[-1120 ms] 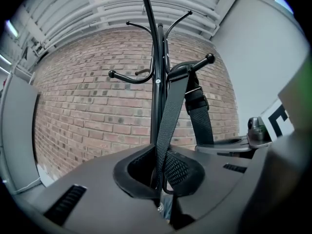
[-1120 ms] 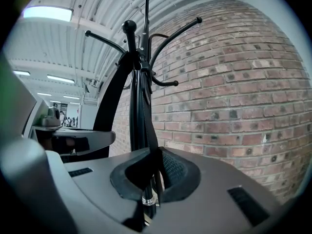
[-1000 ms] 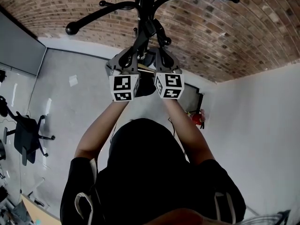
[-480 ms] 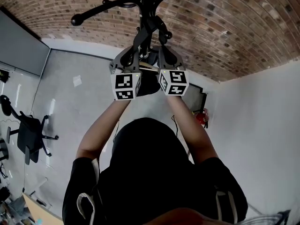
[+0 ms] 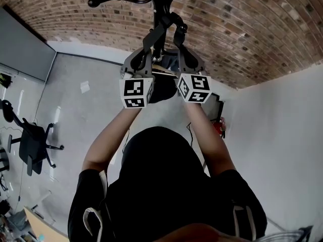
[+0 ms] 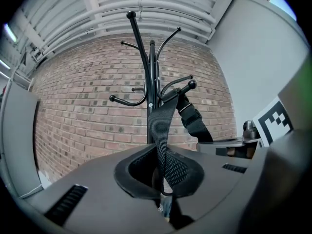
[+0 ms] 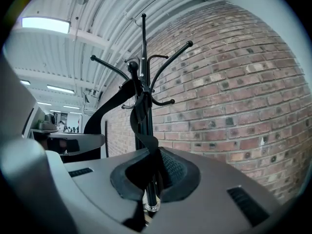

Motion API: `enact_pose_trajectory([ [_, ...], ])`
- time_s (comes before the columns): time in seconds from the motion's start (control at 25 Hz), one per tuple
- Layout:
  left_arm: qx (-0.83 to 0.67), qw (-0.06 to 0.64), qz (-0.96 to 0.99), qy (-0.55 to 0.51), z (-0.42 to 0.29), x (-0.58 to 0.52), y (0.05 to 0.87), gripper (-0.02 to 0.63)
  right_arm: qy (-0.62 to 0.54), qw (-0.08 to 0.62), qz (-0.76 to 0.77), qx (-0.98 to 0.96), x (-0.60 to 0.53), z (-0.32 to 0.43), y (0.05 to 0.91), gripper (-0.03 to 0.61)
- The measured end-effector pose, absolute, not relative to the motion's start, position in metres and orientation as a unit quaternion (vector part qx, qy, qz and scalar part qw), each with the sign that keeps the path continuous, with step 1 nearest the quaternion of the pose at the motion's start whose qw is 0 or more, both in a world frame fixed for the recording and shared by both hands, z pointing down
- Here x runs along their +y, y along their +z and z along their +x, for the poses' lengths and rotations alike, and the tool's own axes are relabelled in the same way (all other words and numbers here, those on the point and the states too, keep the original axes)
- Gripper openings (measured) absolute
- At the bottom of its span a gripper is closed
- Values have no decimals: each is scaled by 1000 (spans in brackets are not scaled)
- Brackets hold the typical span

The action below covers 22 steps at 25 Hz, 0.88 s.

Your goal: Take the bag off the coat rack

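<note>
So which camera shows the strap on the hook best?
The left gripper view: the strap runs up to its hook. The right gripper view shows it twisted; the head view shows only a short piece.

The strap (image 6: 161,126) apparently hangs on the coat rack (image 6: 152,67).
</note>
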State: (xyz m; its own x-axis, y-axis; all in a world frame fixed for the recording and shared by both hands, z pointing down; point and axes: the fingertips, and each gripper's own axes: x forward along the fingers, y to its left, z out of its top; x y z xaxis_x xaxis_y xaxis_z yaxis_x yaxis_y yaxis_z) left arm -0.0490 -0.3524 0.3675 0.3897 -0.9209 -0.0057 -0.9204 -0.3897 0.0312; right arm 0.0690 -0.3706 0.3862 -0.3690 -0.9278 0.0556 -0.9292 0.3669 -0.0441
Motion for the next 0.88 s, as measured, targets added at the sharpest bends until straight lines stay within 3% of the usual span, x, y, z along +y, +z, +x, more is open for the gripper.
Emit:
enact_pose_trajectory([
  [0.88,-532,-2,846,-41,-40,-333,319,20,8,-50,589,-806,-351,100,321,21],
])
